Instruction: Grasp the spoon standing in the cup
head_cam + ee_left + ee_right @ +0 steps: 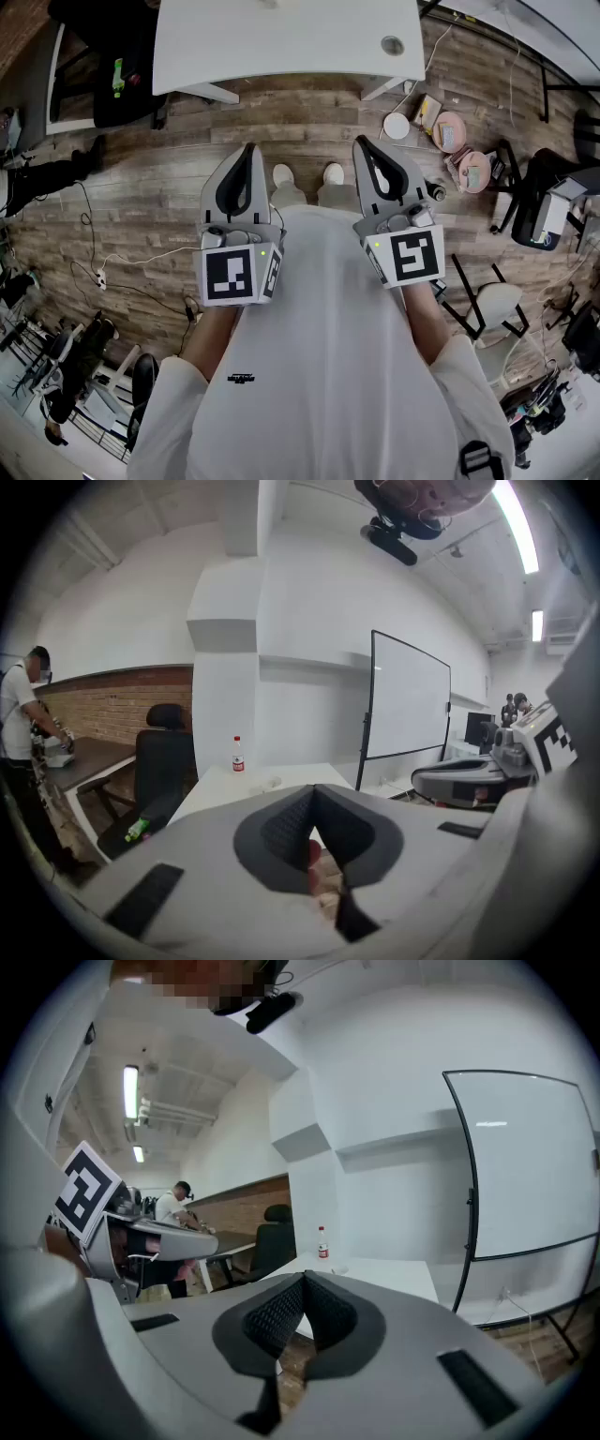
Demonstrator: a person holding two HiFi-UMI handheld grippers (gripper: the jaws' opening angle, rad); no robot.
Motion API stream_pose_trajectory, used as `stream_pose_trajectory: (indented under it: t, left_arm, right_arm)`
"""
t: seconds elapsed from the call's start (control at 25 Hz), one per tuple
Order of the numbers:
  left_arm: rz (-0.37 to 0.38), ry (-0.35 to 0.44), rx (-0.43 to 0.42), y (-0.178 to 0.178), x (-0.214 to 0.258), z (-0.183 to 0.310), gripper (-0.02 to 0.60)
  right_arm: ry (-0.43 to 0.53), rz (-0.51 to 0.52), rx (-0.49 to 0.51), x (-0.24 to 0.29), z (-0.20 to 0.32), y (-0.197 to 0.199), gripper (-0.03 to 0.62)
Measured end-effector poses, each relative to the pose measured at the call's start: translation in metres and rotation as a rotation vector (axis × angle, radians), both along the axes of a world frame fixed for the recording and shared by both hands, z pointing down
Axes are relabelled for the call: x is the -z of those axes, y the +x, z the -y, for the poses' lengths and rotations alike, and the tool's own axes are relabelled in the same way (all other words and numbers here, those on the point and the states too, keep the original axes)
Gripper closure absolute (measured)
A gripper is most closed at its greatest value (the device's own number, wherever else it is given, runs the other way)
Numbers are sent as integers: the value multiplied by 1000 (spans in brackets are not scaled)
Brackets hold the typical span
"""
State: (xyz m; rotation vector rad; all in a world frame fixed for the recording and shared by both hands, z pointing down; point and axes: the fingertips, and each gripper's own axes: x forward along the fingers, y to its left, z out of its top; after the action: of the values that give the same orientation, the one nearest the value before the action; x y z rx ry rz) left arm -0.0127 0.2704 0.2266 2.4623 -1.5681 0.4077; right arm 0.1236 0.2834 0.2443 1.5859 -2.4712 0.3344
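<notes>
While held side by side before the person's chest, the left gripper (249, 147) and the right gripper (362, 141) each have their jaws pressed together on nothing. Open wooden floor (141, 220) lies between them and the far white table (281, 47). One bottle (238, 754) stands there, its red label unreadable. Spoon and cup cannot be made out.
</notes>
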Motion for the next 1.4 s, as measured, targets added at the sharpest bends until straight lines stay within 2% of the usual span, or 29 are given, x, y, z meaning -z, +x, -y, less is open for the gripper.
stream_pose_trajectory:
  t: [0.28, 0.44, 0.6, 0.84, 1.0, 1.2, 1.4]
  left_arm:
    - [3, -5, 1, 8, 4, -13, 581]
    - [7, -6, 6, 12, 6, -13, 581]
    - [14, -23, 24, 16, 1, -17, 581]
    - [10, -46, 56, 28, -12, -14, 581]
    - [5, -58, 54, 24, -14, -8, 581]
    - [-19, -84, 71, 9, -26, 23, 581]
    - [-40, -140, 78, -12, -42, 82, 581]
  right_arm:
    - [-2, -1, 25, 3, -12, 3, 600]
    - [-43, 33, 32, -4, -10, 9, 599]
    - [-18, 42, 60, -2, -11, 15, 599]
    - [2, 27, 47, -11, -5, 40, 599]
    - [-3, 28, 54, -12, 1, 34, 599]
    - [-8, 2, 73, -18, 32, 13, 599]
    - [-22, -27, 115, -21, 86, -20, 599]
